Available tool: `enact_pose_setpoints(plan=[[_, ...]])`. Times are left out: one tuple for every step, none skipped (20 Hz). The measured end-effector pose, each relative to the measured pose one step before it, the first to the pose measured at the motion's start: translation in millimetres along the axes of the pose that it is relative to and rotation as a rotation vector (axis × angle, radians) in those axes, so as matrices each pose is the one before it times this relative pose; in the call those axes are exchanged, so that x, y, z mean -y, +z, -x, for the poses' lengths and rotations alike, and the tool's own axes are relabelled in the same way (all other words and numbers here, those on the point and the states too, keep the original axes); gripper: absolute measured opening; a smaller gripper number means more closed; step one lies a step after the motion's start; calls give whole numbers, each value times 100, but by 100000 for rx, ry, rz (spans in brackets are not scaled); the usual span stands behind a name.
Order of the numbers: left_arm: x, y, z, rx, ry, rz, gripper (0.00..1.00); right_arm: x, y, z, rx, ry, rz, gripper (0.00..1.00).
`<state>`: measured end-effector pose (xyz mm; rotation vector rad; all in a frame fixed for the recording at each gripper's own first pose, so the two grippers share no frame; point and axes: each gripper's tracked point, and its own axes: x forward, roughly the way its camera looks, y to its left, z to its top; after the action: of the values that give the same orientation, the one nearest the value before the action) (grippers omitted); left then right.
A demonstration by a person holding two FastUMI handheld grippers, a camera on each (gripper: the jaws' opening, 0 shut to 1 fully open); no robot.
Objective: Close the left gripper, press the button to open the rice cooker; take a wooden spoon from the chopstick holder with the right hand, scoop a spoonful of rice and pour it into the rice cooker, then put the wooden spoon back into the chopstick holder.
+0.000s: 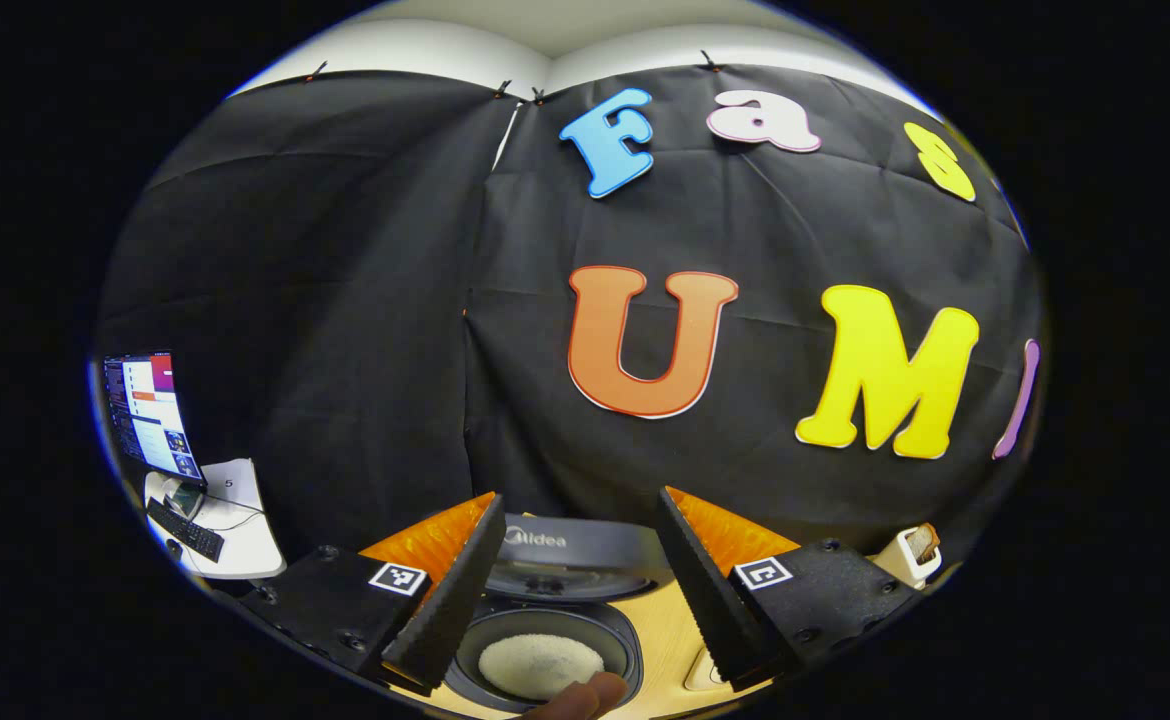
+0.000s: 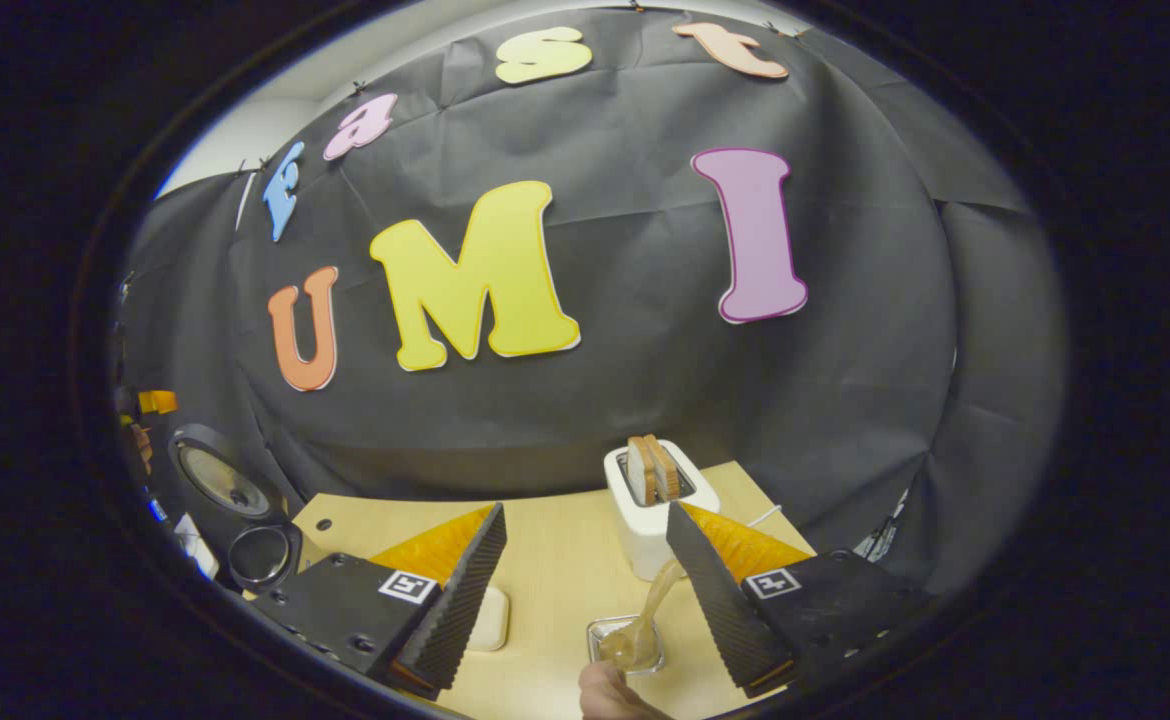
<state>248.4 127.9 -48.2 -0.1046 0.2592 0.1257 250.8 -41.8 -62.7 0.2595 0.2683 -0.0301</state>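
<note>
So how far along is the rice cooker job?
Done: the rice cooker lid stands open, and white rice lies in its pot. In hand: nothing; the right gripper is open, with the wooden spoon standing in the chopstick holder ahead. The left gripper is open too. Either the spoon is already back, or the scoop is still to come; I cannot tell which.
</note>
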Motion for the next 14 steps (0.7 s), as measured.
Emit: enact_pose_setpoints(plan=[[-609, 308, -1072, -347, 789, 475, 95, 199, -232, 94, -769, -736, -2188, 96], [-590, 433, -963, -279, 336, 274, 96, 19, -126, 119, -622, -435, -1709, 96], [-518, 223, -1042, -237, 274, 300, 95, 83, -82, 111, -190, -477, -651, 96], [-292, -85, -861, -1552, -548, -18, 96, 153, 15, 138, 209, -733, 389, 96], [-328, -302, -705, -2170, 106, -131, 96, 115, 16, 203, 341, -668, 783, 96], [-327, -425, -646, -2340, -690, -318, 95, -91, -28, 207, 194, -288, 651, 96], [-24, -244, -532, -1776, -596, -483, 94, -186, -3, 243, 129, 103, 504, 96], [185, -365, -636, -2016, -946, -1383, 93, -349, -27, 187, 156, 256, 615, 96], [-45, -573, -291, -2181, -630, -1727, 93, -219, -118, 229, -3, 295, 977, 96], [-189, -398, -103, -1869, 60, -1808, 94, -46, -317, 221, -259, -108, 1396, 96], [-36, -432, -190, -1471, -472, -2314, 94, -99, -220, 240, -139, 135, 1551, 96], [-21, -440, -318, -1083, 82, -2435, 94, -264, -77, 144, -98, 279, 1320, 96], [69, -589, -66, -1693, -454, -2452, 94, -58, -185, 94, -423, 72, 1169, 96], [234, -466, 225, -1515, -644, -1310, 94, -90, -353, 140, -483, 394, 982, 96]])
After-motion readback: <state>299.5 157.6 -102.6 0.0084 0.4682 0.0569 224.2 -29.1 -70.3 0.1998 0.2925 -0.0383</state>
